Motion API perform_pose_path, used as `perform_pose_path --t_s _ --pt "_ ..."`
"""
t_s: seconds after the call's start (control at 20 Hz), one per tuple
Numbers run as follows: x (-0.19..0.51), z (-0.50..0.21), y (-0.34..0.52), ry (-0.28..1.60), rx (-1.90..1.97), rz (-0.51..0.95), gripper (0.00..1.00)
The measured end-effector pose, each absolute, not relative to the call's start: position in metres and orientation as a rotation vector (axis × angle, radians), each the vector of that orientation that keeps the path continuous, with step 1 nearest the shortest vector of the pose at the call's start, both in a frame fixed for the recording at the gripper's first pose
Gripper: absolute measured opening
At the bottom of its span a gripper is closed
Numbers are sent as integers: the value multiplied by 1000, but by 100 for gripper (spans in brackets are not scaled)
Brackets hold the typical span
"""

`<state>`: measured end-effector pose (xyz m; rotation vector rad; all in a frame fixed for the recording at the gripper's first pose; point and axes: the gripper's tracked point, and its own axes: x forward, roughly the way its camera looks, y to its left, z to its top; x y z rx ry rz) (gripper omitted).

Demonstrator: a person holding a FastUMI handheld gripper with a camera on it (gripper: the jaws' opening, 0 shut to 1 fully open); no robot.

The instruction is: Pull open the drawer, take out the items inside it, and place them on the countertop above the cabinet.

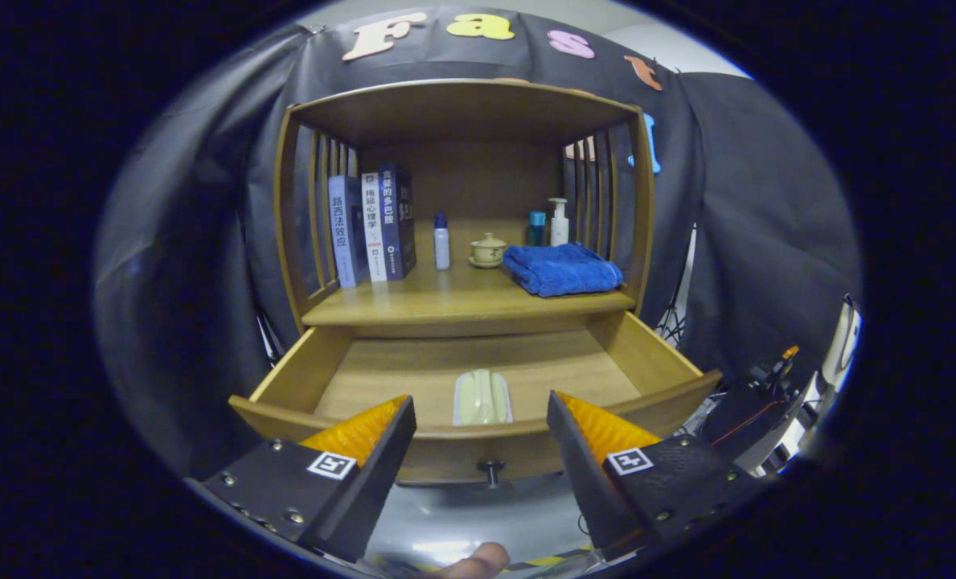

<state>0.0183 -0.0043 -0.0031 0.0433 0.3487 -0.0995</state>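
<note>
A wooden cabinet has its drawer (654, 358) pulled fully open towards me. Inside, near the front wall, lies a pale green packet (482, 397), lengthwise. The drawer's small dark knob (490, 467) shows on its front panel. My gripper (482, 414) stands open in front of and above the drawer's front edge, its fingers spread wide to either side of the packet with nothing between them. The countertop (445, 301) above the drawer is the wooden shelf floor of the cabinet.
On the countertop stand several books (371, 227) at the left, a small white bottle (441, 241), a lidded cup (489, 250), a folded blue towel (562, 269), and a pump bottle (558, 223) with a teal container behind. A fingertip (478, 560) shows below the fingers. Equipment with cables sits at the right.
</note>
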Motion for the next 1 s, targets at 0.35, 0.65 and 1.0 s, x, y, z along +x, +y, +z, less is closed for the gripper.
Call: perform_pose_path --t_s 0.35,0.65,1.0 --pt "76 -31 -9 543 2 -122 98" --pt "107 -71 3 661 50 -96 98" --pt "134 -104 -6 782 68 -164 63"
